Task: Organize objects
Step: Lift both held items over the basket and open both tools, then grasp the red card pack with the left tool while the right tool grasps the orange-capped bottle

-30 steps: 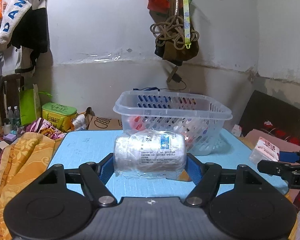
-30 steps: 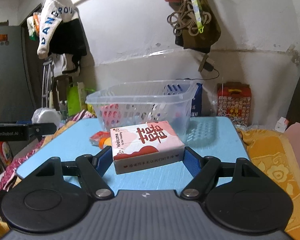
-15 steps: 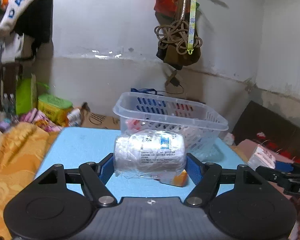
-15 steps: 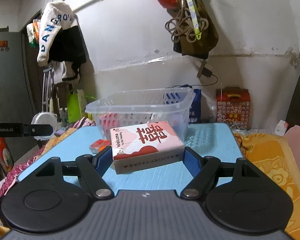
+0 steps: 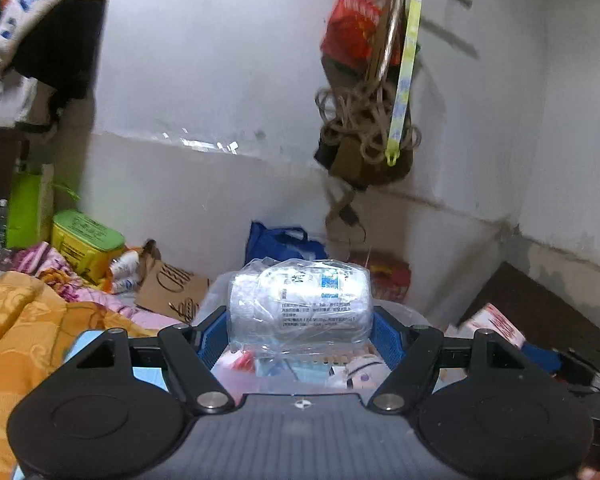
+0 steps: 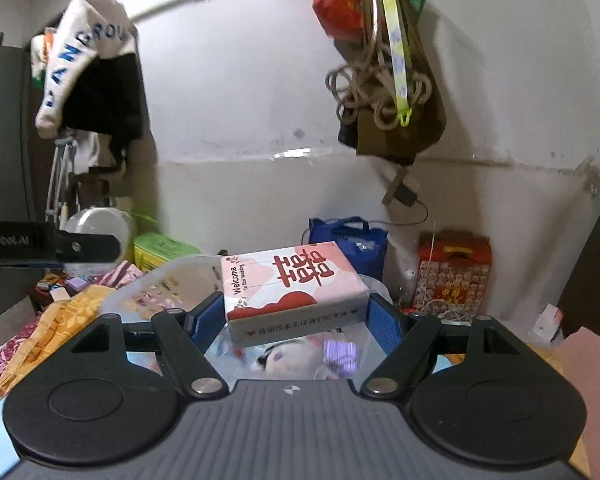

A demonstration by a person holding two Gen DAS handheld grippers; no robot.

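My left gripper [image 5: 300, 326] is shut on a white bottle wrapped in clear plastic [image 5: 300, 306], held sideways above the clear plastic basket [image 5: 404, 314]. My right gripper [image 6: 296, 316] is shut on a pink and white tissue box [image 6: 294, 286] with red characters, held above the same basket [image 6: 172, 276], whose inside shows several small items. The left gripper's arm [image 6: 48, 242] shows at the left of the right wrist view. The pink box [image 5: 496, 324] shows at the right of the left wrist view.
An orange patterned cloth [image 5: 20, 332] lies left of the blue table [image 5: 80, 346]. A green box [image 5: 86, 242], a blue bag [image 6: 348, 242] and a red gift box [image 6: 452, 272] stand by the wall. Ropes and bags [image 6: 384, 88] hang on the wall.
Both grippers have risen and moved forward with their loads, from low over the table in front of the basket to above its opening.
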